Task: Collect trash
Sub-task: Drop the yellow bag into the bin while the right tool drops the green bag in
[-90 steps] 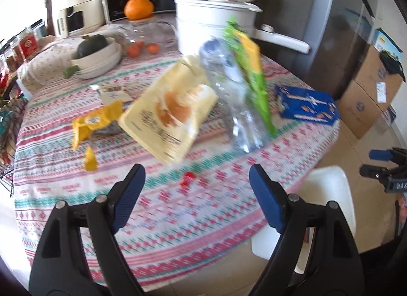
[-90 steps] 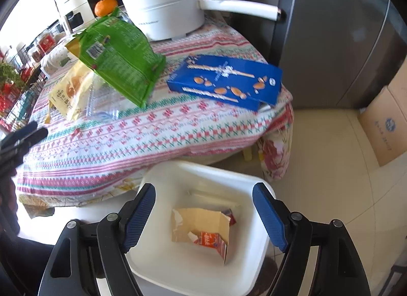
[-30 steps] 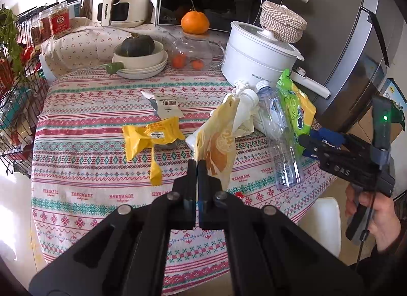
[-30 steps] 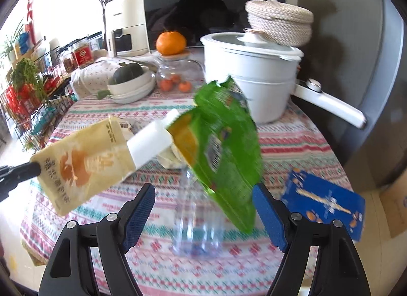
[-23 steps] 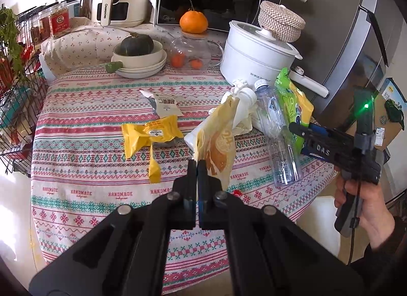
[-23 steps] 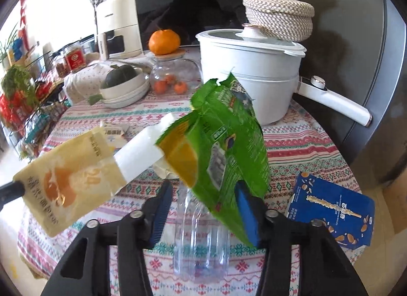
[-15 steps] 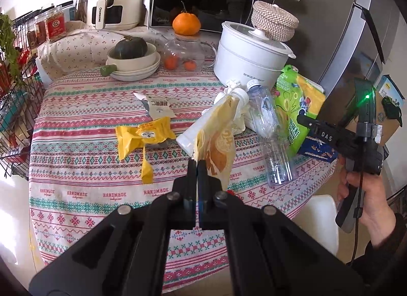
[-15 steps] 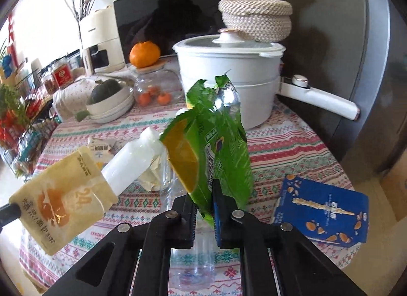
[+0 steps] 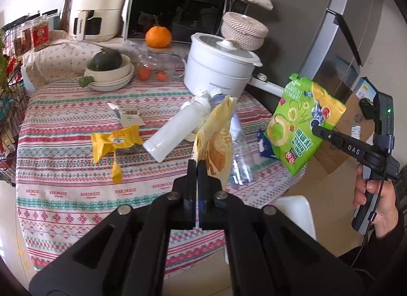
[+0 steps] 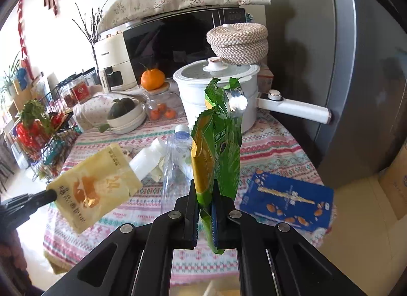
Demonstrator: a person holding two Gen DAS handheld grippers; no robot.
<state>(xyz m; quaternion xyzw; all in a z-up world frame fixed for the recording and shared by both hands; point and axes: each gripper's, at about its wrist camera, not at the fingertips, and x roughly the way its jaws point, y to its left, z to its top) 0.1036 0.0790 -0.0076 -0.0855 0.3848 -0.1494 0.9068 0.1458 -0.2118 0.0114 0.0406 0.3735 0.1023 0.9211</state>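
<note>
My left gripper (image 9: 198, 166) is shut on the lower edge of a pale yellow snack bag (image 9: 216, 143), which hangs above the patterned tablecloth (image 9: 63, 194). My right gripper (image 10: 205, 194) is shut on a green snack bag (image 10: 218, 143) and holds it upright in the air. From the left wrist, the green bag (image 9: 300, 123) hangs past the table's right edge. On the table lie a yellow wrapper (image 9: 114, 140), a white bottle (image 9: 175, 130), a clear plastic bottle (image 9: 239, 158) and a blue box (image 10: 287, 201). A white bin (image 9: 297, 209) stands on the floor below the table's right edge.
A white pot (image 9: 218, 69) with a woven lid, stacked bowls (image 9: 109, 77) holding a dark squash and a glass jar (image 9: 157, 64) line the table's far side. A microwave (image 9: 178, 16) stands behind, a grey fridge (image 10: 368, 92) at right, a wire rack (image 10: 45, 138) at left.
Both grippers stood open three seconds ago. Within the last second the right jaws closed on the green bag and lifted it off the table. The left gripper rose a little with the yellow bag.
</note>
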